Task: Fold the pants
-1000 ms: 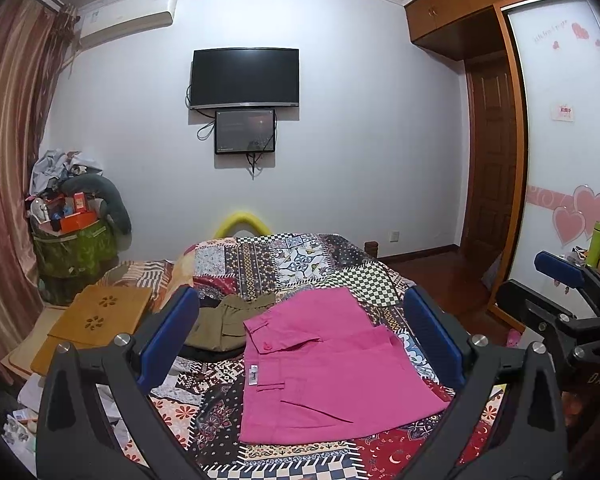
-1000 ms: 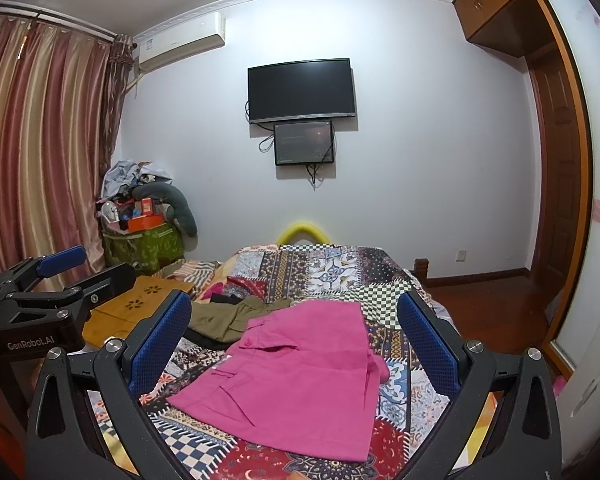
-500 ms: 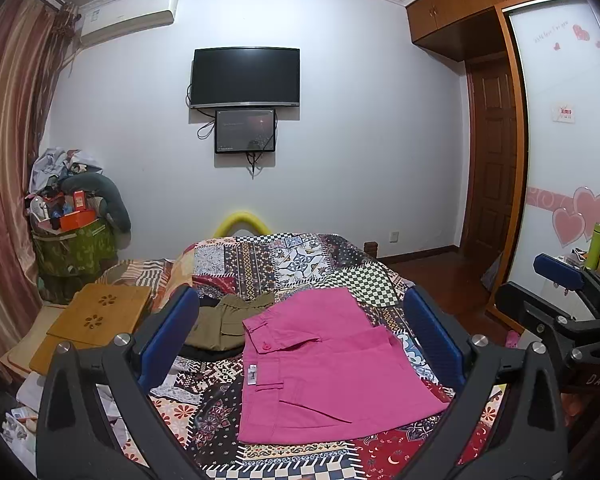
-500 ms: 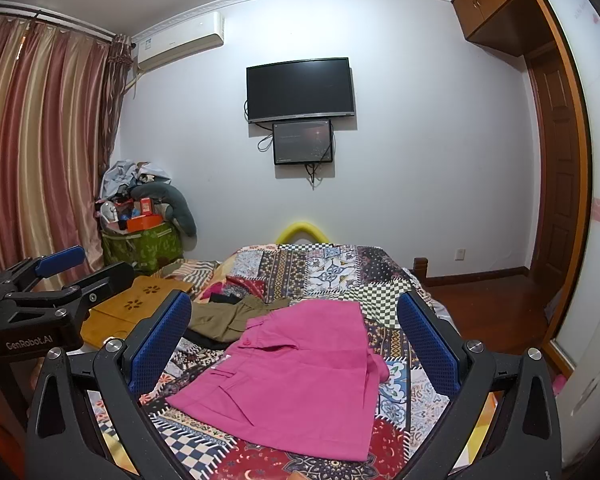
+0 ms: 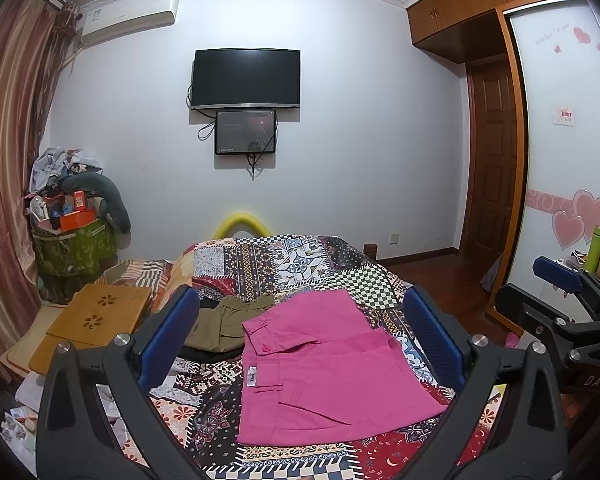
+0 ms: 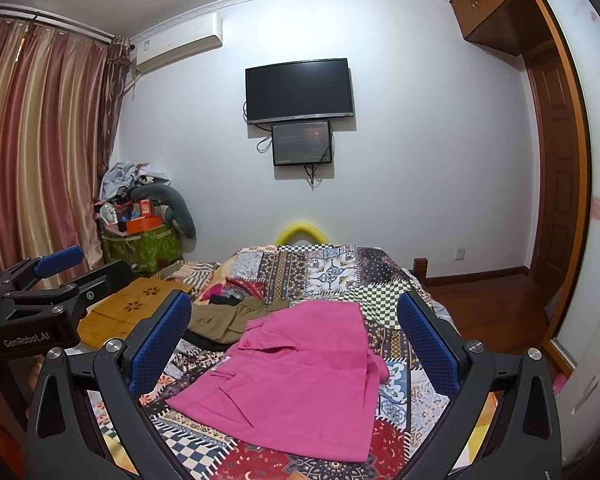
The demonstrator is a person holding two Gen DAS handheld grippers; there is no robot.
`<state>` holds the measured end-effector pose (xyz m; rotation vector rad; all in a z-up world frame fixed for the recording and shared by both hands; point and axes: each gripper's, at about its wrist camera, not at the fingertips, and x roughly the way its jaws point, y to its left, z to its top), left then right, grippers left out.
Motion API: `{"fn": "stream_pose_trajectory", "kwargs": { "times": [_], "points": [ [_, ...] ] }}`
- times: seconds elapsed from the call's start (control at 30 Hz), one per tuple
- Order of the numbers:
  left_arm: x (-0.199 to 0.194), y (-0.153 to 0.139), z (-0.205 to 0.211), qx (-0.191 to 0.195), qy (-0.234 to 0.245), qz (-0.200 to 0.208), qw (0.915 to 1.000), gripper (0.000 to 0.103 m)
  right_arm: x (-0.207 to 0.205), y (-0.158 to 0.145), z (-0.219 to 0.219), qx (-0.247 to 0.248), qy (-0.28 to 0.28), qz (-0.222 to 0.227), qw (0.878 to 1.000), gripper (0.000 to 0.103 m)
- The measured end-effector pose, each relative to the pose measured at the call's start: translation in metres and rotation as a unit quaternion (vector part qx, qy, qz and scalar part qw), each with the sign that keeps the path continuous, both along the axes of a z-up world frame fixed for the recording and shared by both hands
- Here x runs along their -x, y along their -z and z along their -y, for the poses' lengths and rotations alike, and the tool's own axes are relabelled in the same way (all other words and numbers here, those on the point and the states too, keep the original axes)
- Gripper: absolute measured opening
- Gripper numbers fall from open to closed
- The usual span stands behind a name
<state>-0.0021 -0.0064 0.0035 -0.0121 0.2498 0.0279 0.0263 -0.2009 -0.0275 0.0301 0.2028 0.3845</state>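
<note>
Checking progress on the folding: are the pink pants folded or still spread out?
Folded. The pink pants lie as a compact layered rectangle on the patchwork quilt, waistband along one side, no legs extended.

Each black claw (image 5: 302,336) (image 6: 294,338) has blue textured pads (image 5: 168,336), silver screws.

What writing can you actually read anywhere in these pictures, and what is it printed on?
"GenRobot.AI": on the left gripper's black body, in the right wrist view.
"DAS": on the right gripper's body, in the left wrist view; possibly cut off.
Air conditioner label, wardrobe door script, pink pants tag: too small to read.
</note>
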Motion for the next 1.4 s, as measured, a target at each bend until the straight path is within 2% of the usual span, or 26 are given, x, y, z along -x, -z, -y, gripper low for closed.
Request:
{"fn": "stream_pose_trajectory", "kwargs": {
  "times": [0.47, 0.73, 0.9, 1.1, 1.3, 1.4],
  "points": [
    [-0.006, 0.001, 0.0, 0.003, 0.006, -0.007, 1.0, 0.103, -0.003, 0.001, -0.001, 0.002, 0.002, -0.003, 1.0, 0.102],
    [-0.033, 0.016, 0.0, -0.003, -0.004, -0.029, 0.9996, 0.103, -0.025, 0.012, 0.003, 0.003, 0.01, -0.03, 1.0, 0.102],
    [-0.069, 0.036, -0.012, 0.015, 0.005, -0.075, 0.9971, 0.103, -0.056, 0.034, 0.009, 0.007, 0.024, -0.072, 0.997, 0.102],
    [-0.126, 0.07, -0.035, 0.019, -0.014, -0.133, 0.9909, 0.103, -0.108, 0.074, 0.018, 0.027, 0.035, -0.136, 0.99, 0.102],
    [-0.182, 0.115, -0.06, -0.01, -0.035, -0.198, 0.9794, 0.103, -0.152, 0.106, 0.029, 0.048, 0.038, -0.193, 0.979, 0.102],
    [-0.212, 0.144, -0.074, -0.019, -0.036, -0.24, 0.9699, 0.103, -0.168, 0.121, 0.033, 0.059, 0.033, -0.217, 0.974, 0.095]
  ]
}}
